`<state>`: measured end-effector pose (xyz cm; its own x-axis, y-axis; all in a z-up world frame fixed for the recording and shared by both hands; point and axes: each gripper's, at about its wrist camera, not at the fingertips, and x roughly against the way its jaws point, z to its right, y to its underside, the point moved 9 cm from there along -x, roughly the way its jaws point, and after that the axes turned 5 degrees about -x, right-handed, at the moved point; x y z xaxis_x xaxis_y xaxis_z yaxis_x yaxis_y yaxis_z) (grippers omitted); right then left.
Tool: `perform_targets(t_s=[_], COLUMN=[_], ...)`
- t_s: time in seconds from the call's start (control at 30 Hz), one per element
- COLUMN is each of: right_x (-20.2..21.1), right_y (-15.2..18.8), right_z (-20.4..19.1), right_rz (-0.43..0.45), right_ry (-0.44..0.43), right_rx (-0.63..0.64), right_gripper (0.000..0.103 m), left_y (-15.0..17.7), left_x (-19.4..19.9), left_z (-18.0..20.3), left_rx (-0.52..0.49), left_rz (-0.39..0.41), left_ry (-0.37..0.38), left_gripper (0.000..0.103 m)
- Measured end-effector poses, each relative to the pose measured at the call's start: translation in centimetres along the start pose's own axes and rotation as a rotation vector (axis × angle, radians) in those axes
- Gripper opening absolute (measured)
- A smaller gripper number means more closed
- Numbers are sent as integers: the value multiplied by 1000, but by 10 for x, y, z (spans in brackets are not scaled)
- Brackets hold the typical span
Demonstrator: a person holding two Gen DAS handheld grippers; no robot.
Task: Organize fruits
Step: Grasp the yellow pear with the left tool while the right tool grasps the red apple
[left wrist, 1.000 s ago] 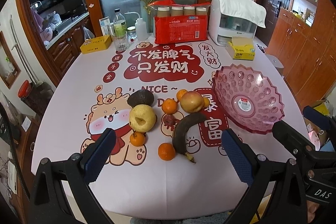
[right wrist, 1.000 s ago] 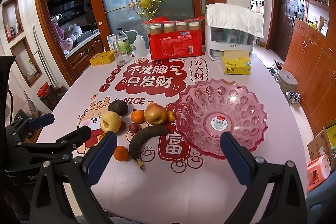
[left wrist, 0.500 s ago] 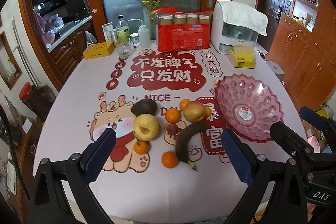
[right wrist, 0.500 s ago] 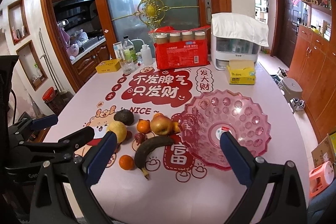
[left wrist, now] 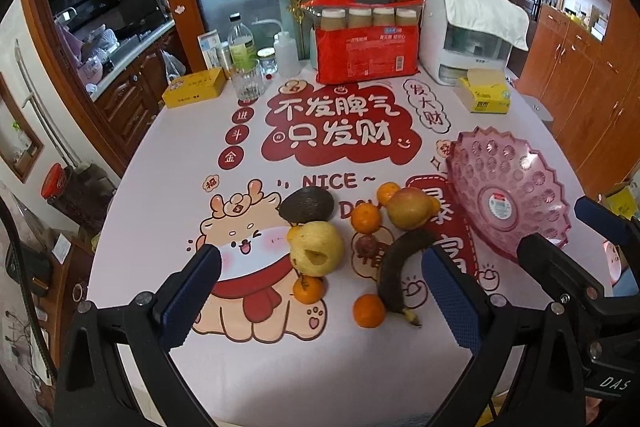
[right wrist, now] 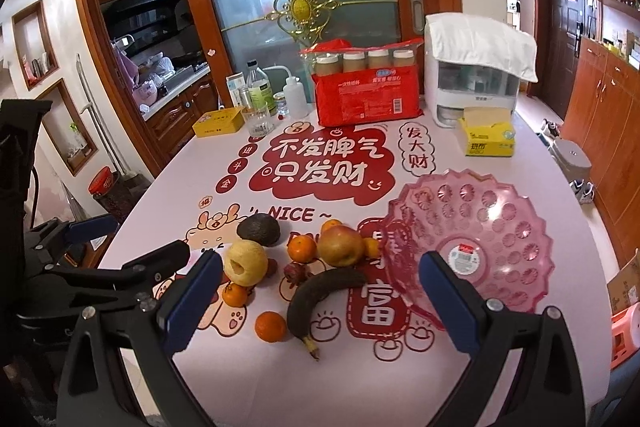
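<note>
The room is a dining area beside a kitchen, with a glass door behind, and the table (left wrist: 168, 163) is covered by a pink cloth with red printed characters and a cartoon animal. The fruits lie in a loose group near the front middle: an avocado (left wrist: 306, 203), a yellow apple (left wrist: 317, 247) with a damaged spot, a red-yellow apple (left wrist: 409, 208), a very dark banana (left wrist: 400, 269), several small oranges such as the nearest orange (left wrist: 368, 311), and one small dark red fruit that I cannot identify with certainty. The pink glass bowl (right wrist: 520, 211) stands empty just to the right of them.

Some things could go wrong from here. The round fruits touch one another, so taking one may push its neighbours and let them roll toward the table edge. The banana looks overripe and soft; a strong squeeze would probably crush it. The bowl is light-looking and its rim is close to the banana, so a careless finger could knock or tip it.

The left gripper (left wrist: 320, 301) hovers low over the near edge, pointing at the yellow apple, its jaws wide apart and holding nothing. The right gripper (right wrist: 318, 301) is at similar height, also fully spread and empty, aimed between the banana and the bowl.
</note>
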<state>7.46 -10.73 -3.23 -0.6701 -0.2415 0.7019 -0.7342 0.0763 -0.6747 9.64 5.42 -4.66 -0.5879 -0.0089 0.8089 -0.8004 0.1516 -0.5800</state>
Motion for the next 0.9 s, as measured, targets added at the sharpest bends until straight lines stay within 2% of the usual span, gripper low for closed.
perform_targets(t_s=[0.33,0.5,0.73,0.9], right_x=[-49,-84,-139,-176], right_y=[7,12,17,25], right_z=[-13,-14,2,17], right_rz=[-103,-175,-249,-314], right_ry=[10,5,27,38], right_rx=[-42,-70,-122,-185], right_gripper=[99,90,78,72], left_y=[11,24,43,47], left_x=[-51,-90,-150,-183], left_z=[-49,-75,-66,-49], left_rx=[47,91,88,63], left_rz=[-103,-185,-297,-331], left_ry=[21,49,147,185], left_gripper=[100,100,100,100])
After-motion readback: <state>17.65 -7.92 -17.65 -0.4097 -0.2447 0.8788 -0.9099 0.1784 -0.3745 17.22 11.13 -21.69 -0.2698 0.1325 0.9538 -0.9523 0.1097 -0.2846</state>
